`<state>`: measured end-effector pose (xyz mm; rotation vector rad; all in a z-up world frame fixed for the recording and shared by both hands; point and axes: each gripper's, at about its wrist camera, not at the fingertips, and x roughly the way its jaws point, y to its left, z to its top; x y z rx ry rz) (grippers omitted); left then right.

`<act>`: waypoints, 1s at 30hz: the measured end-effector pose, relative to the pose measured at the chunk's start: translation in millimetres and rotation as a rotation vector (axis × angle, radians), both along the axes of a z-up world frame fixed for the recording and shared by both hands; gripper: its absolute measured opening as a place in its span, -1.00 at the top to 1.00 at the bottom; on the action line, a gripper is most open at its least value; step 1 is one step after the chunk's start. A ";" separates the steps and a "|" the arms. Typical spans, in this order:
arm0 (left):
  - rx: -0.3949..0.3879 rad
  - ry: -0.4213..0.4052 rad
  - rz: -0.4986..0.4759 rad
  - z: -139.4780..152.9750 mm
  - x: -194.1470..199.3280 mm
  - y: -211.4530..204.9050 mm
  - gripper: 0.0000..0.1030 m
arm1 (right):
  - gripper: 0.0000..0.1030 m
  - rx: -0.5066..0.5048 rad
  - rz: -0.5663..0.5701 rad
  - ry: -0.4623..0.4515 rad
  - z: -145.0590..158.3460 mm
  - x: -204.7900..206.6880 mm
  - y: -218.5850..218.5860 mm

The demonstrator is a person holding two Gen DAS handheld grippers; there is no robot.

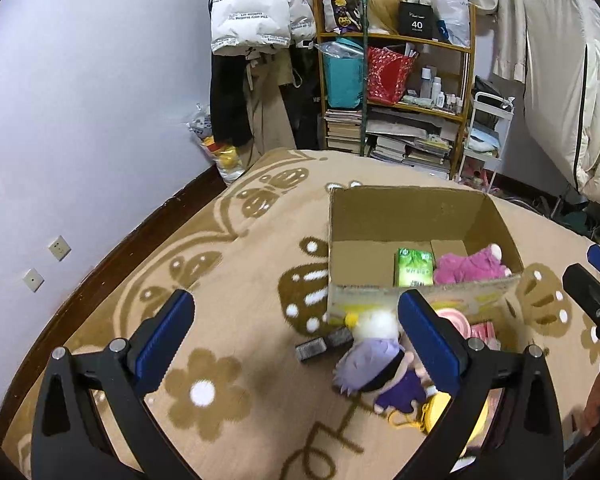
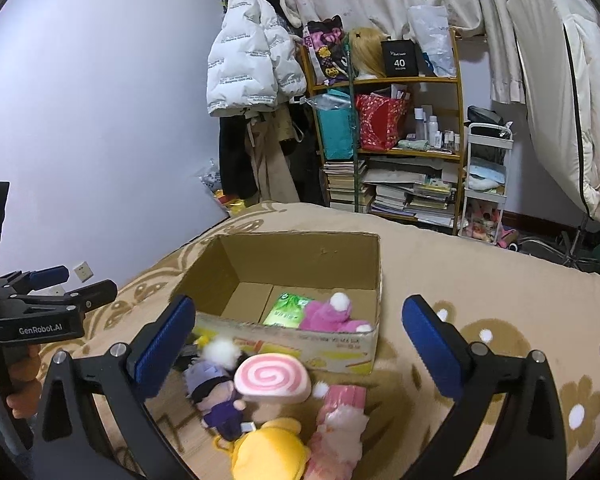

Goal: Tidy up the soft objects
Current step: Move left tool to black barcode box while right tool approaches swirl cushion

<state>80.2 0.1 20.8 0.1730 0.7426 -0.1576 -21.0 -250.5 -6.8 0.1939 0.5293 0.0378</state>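
Both claws were held spread wide and empty above the bed: the left claw (image 1: 296, 340) over the patterned blanket (image 1: 228, 280), the right claw (image 2: 298, 344) over the heap of toys. A cardboard box (image 2: 300, 248) was seen on the blanket, far of the heap, already holding a pink plush (image 2: 332, 314) and a green packet (image 2: 286, 312) against its right near corner. Just near of the box's front wall, a swirl-roll cushion (image 2: 274, 378) was found resting partly on a purple-haired doll (image 2: 216, 392); a yellow plush (image 2: 268, 452) and a pink frilled toy (image 2: 340, 420) lay nearer still, all touching one another.

These things were judged light, squashy and not fragile; slipping was thought unlikely on the ribbed pads, though a shallow pinch might only catch fur. The cushion, lying uppermost and between the right claw's fingers, was judged best taken across its thick middle. The doll was thought better gripped at the body than at its large head, since the head might flop.
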 end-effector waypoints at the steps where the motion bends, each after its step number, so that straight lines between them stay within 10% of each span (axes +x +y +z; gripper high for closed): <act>1: -0.002 0.004 -0.003 0.5 -3.3 1.9 -0.96 | -1.00 0.001 0.000 0.001 -0.4 -3.0 1.6; 30: -0.018 0.232 0.011 -68.0 49.0 -3.5 -0.96 | -1.00 -0.006 0.048 0.132 -60.6 35.9 22.7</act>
